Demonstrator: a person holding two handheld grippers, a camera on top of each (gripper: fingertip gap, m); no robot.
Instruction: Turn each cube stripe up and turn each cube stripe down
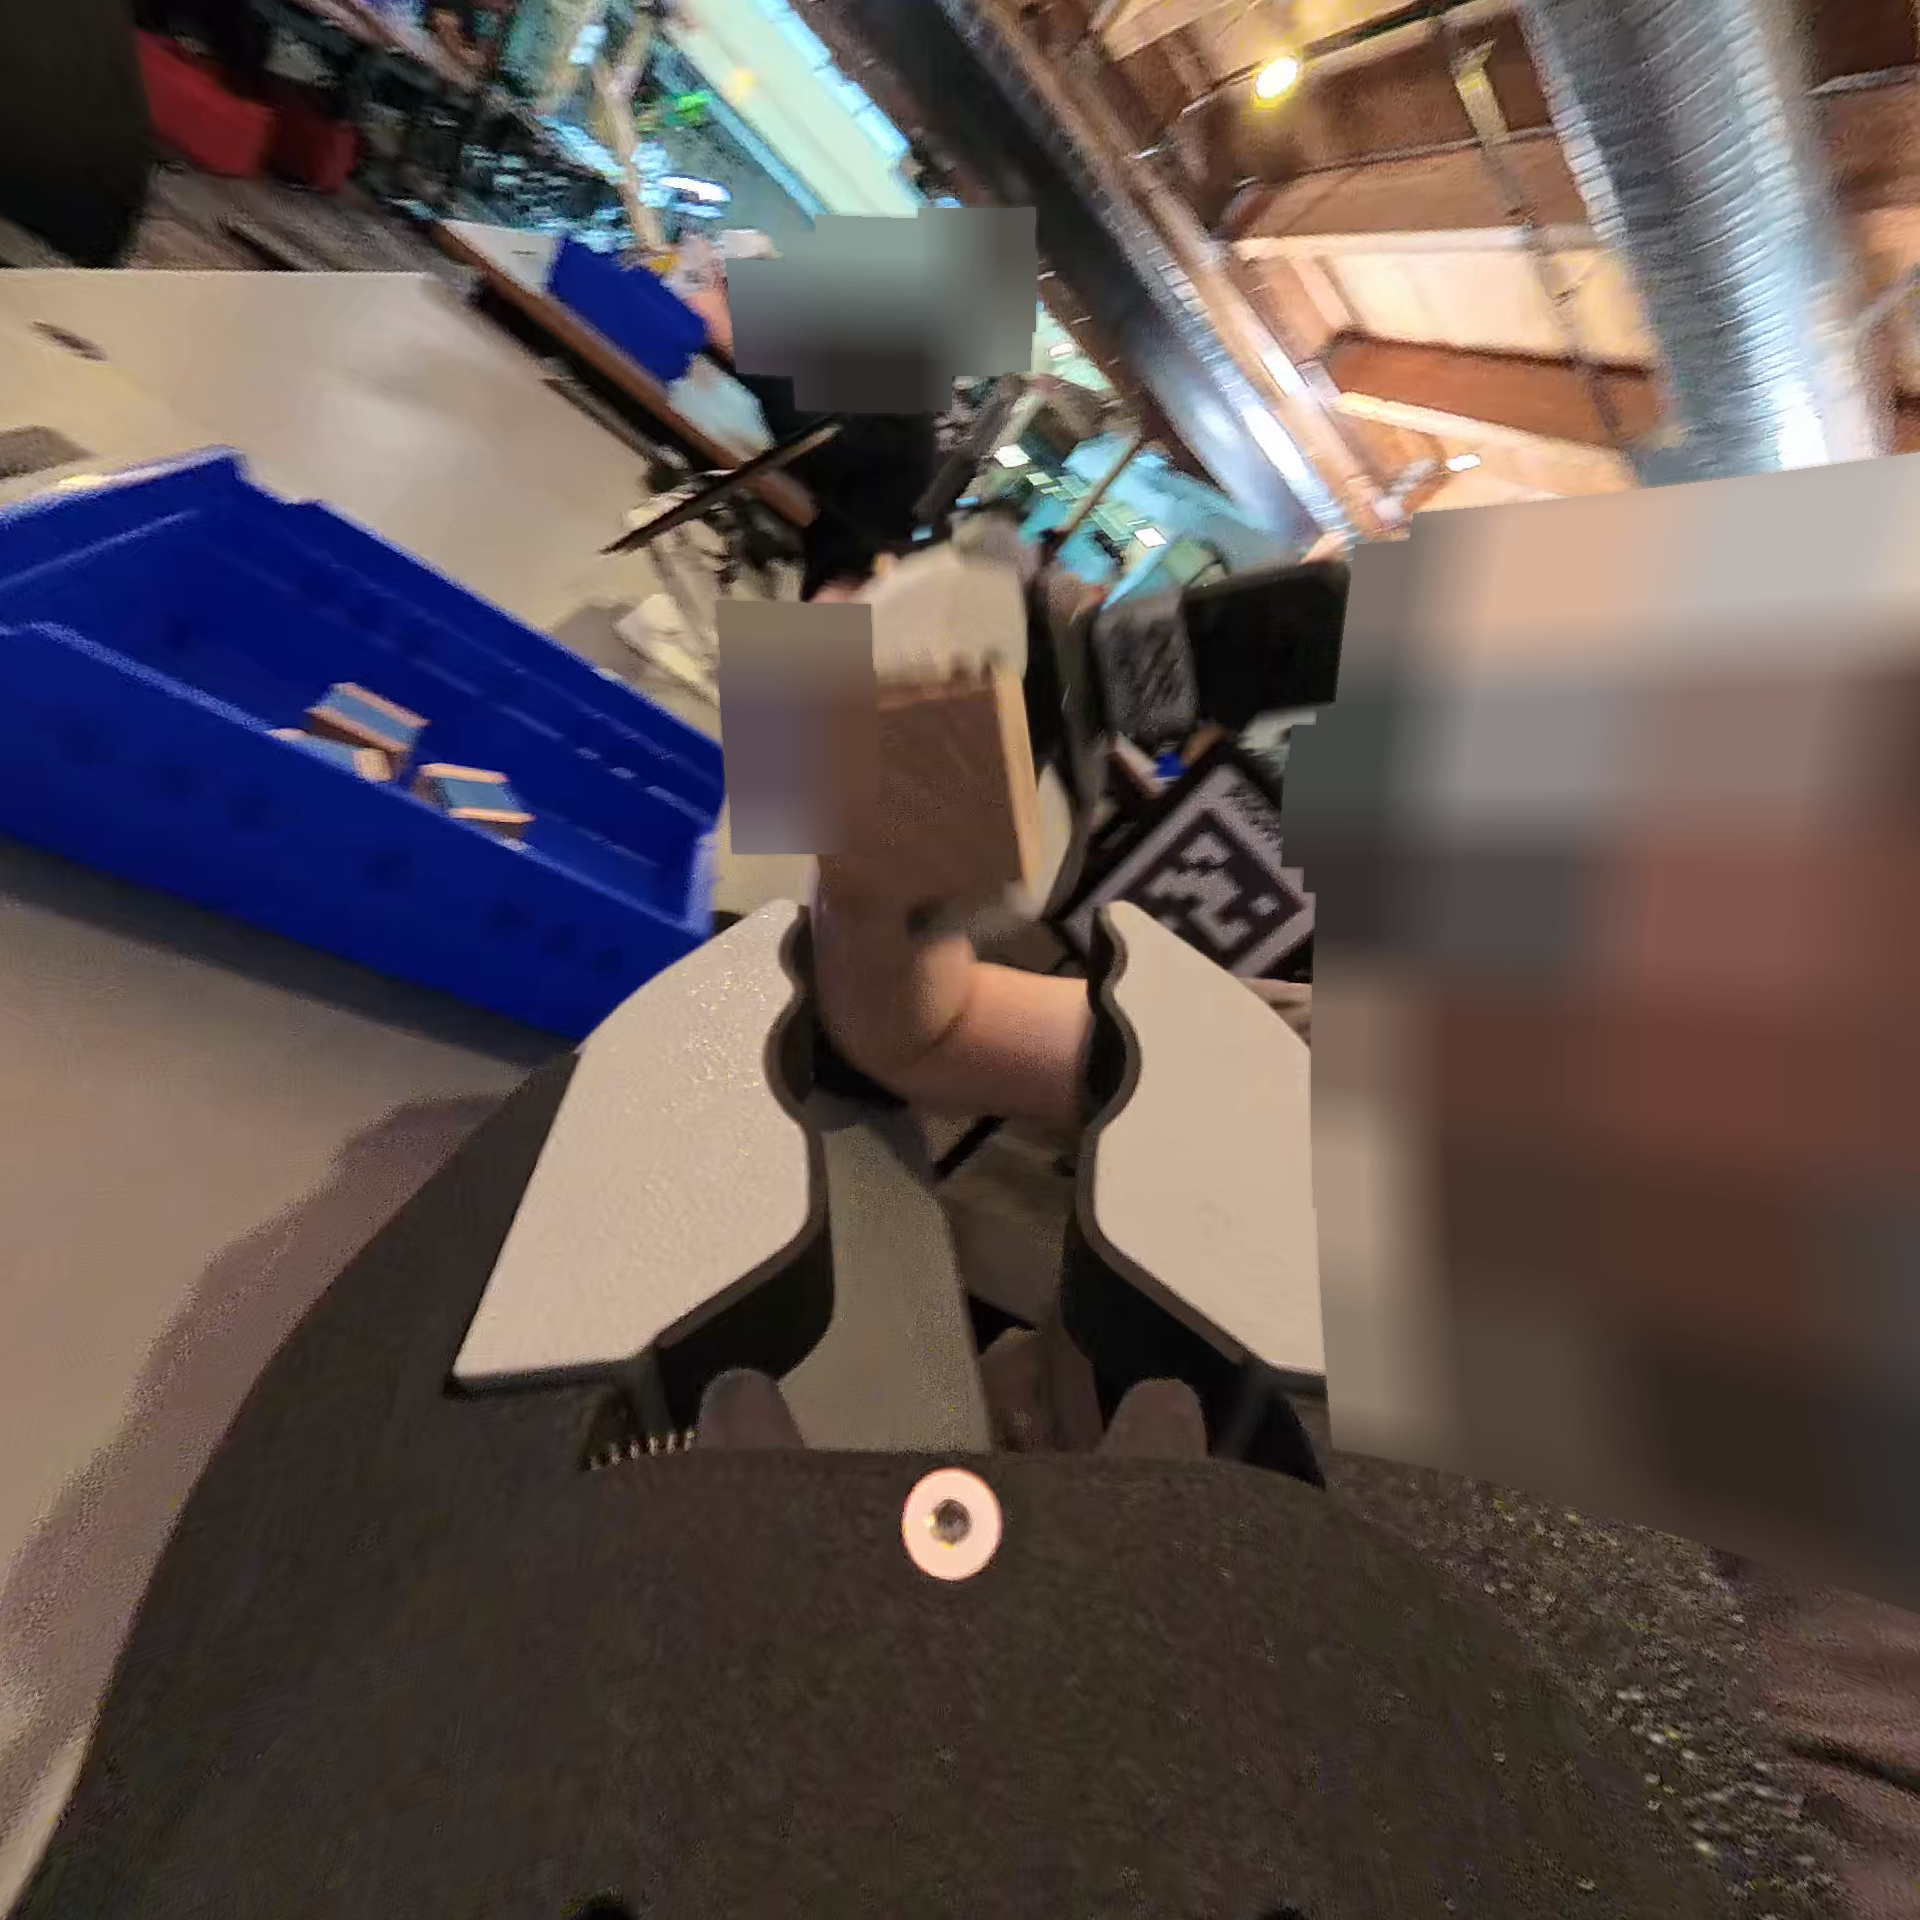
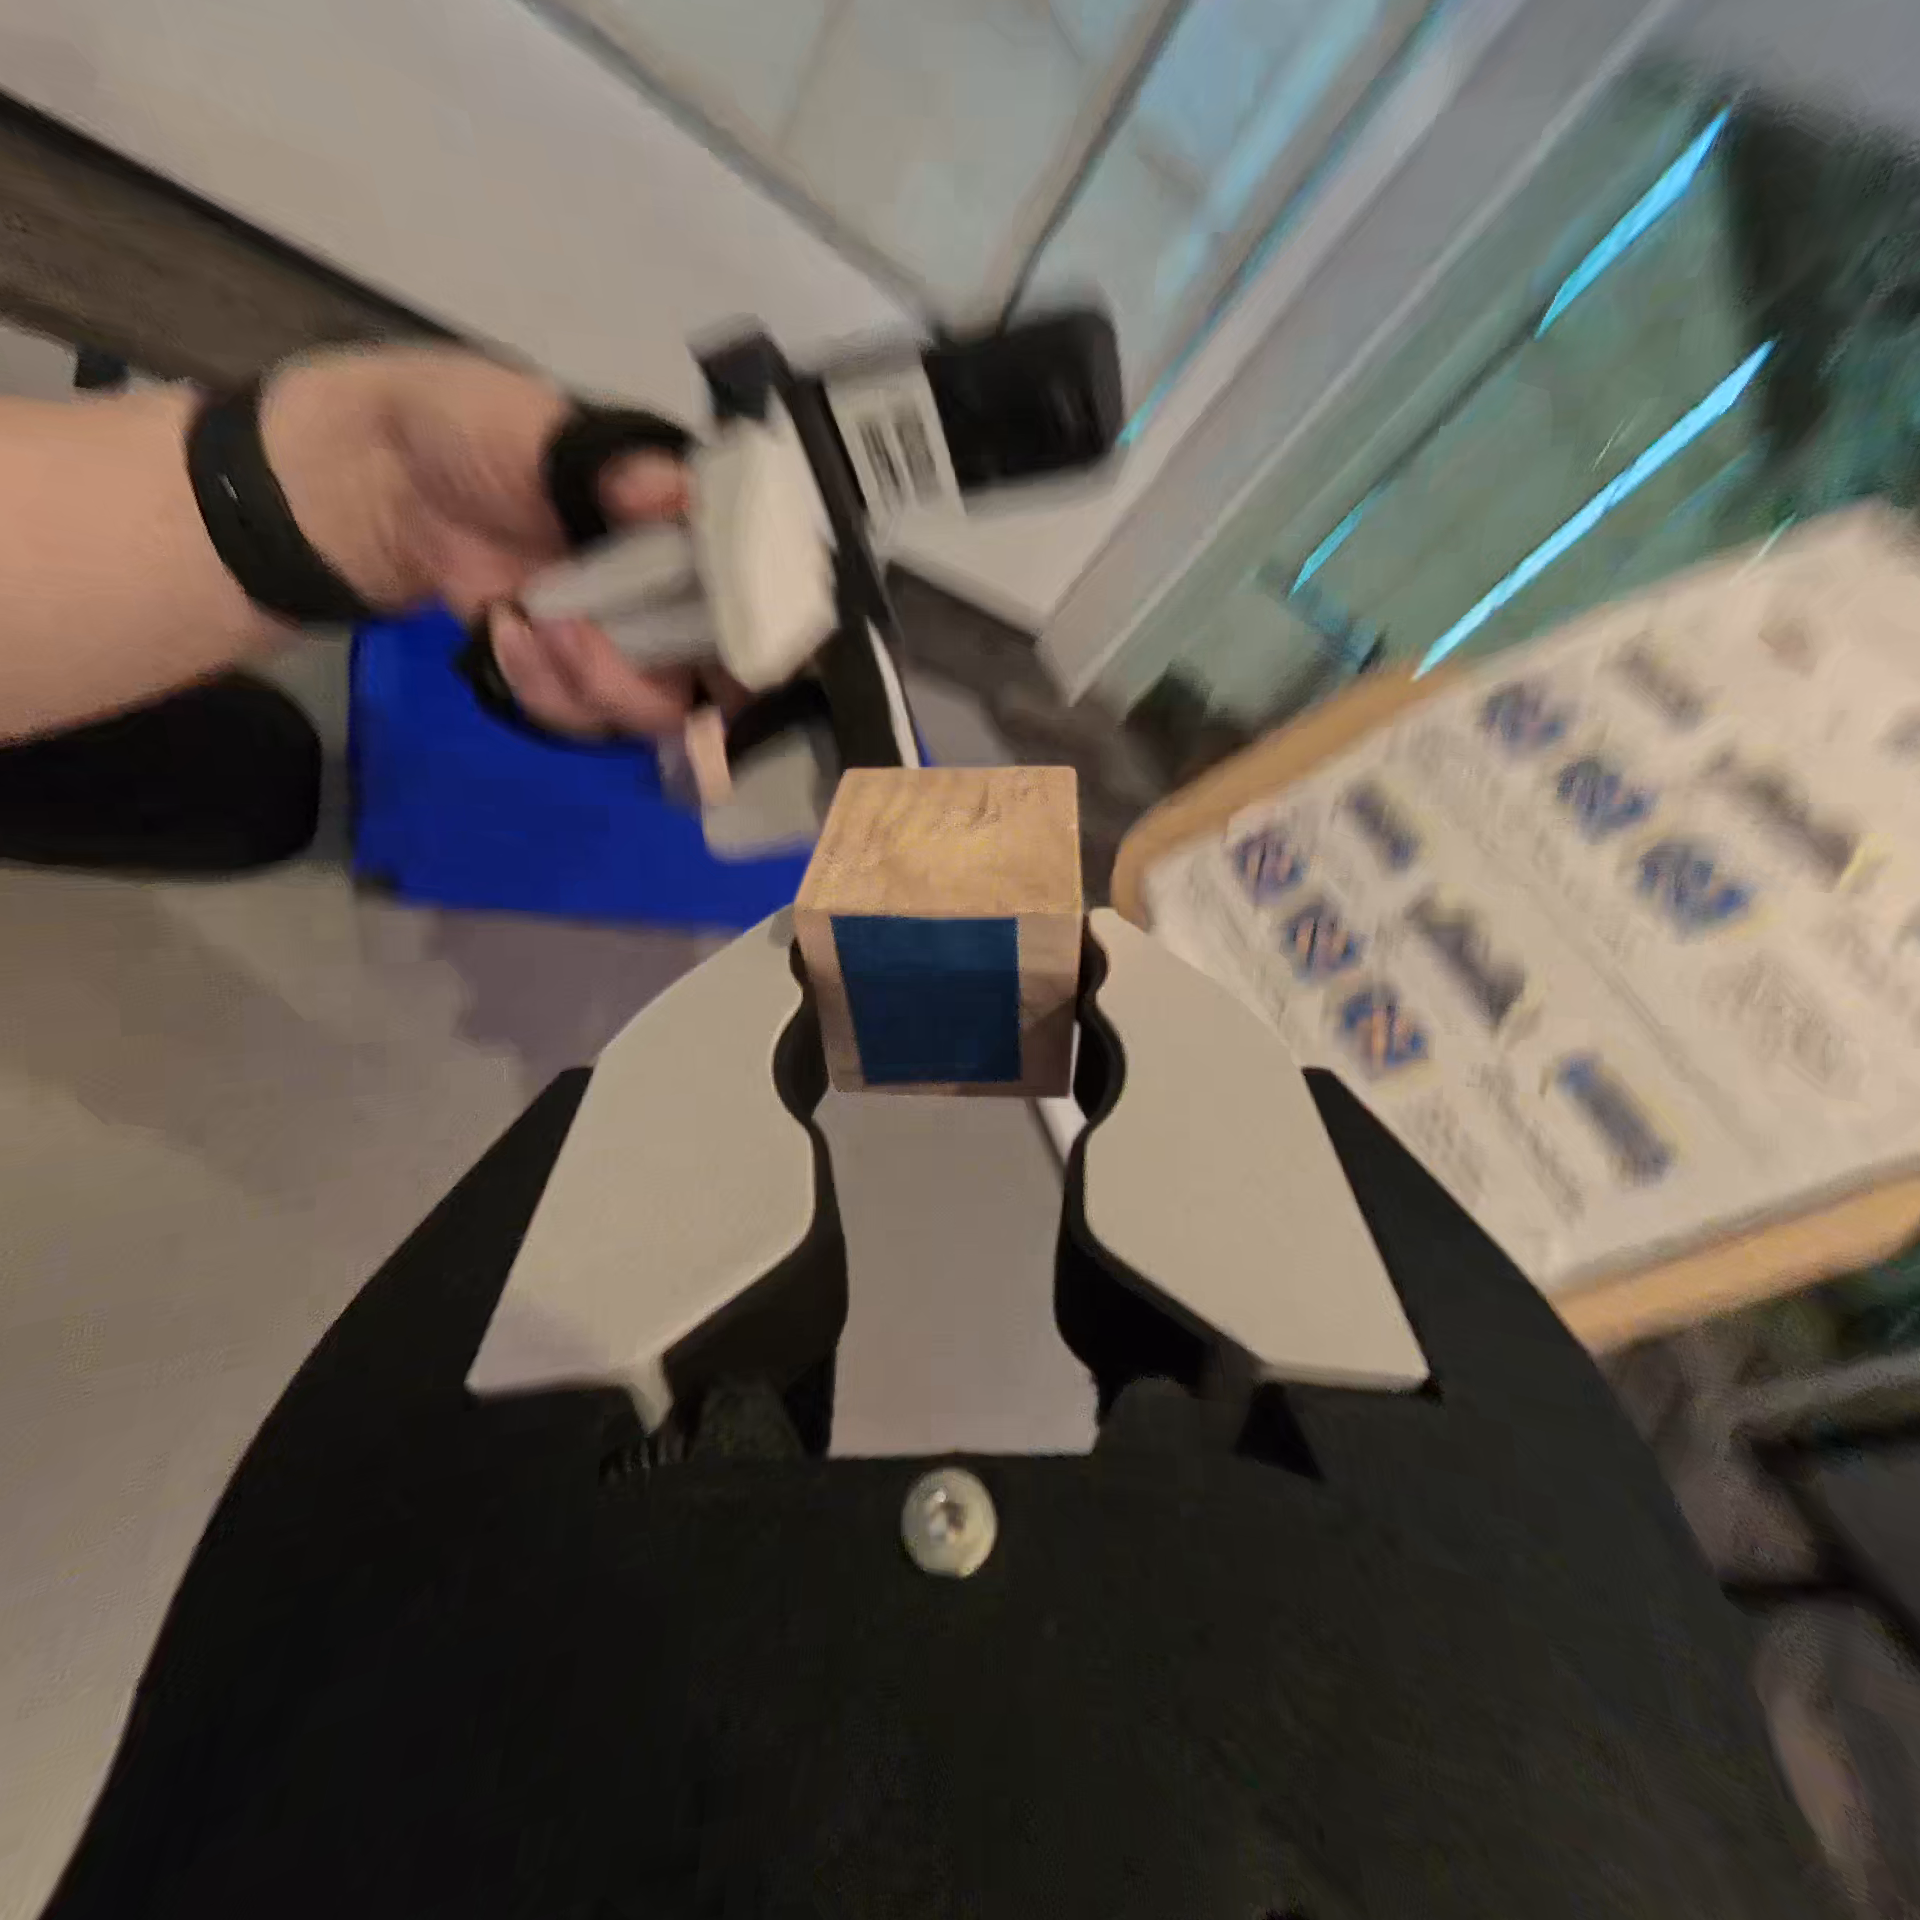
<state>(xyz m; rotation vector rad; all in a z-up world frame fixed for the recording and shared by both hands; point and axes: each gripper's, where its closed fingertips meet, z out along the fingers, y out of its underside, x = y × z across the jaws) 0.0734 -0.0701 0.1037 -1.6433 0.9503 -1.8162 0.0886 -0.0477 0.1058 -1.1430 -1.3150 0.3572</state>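
A wooden cube [image 2: 940, 925] is held in the air between the fingertips of the right hand-held gripper [image 2: 940, 987], clenched on its two side faces. The blue stripe on the cube faces back toward the camera, and a plain wood face is turned upward. The left hand-held gripper [image 1: 945, 987] is spread apart with nothing between its fingers.

The step in hand is judged to be the turning of this cube before it is set down. It is best done by a roll of the wrist until the stripe points straight up or straight down, with the grip kept firm so the smooth wood does not slip. The cube should be lowered flat onto the worktop [image 2: 208, 1091] and let go only once a full face is seated, or it may tip onto another side.

The stripe and the grip are shown only in the right wrist view, along with the person's hand [image 2: 436, 520] around the other tool, a black wristband and a light board with a wooden rim [image 2: 1558, 935]. In the left wrist view the same cube [image 1: 961, 790] is seen from its plain side, farther off. Only there is the inside of the blue bin [image 1: 343, 862] shown, with several more striped cubes [image 1: 473, 800] lying in it.
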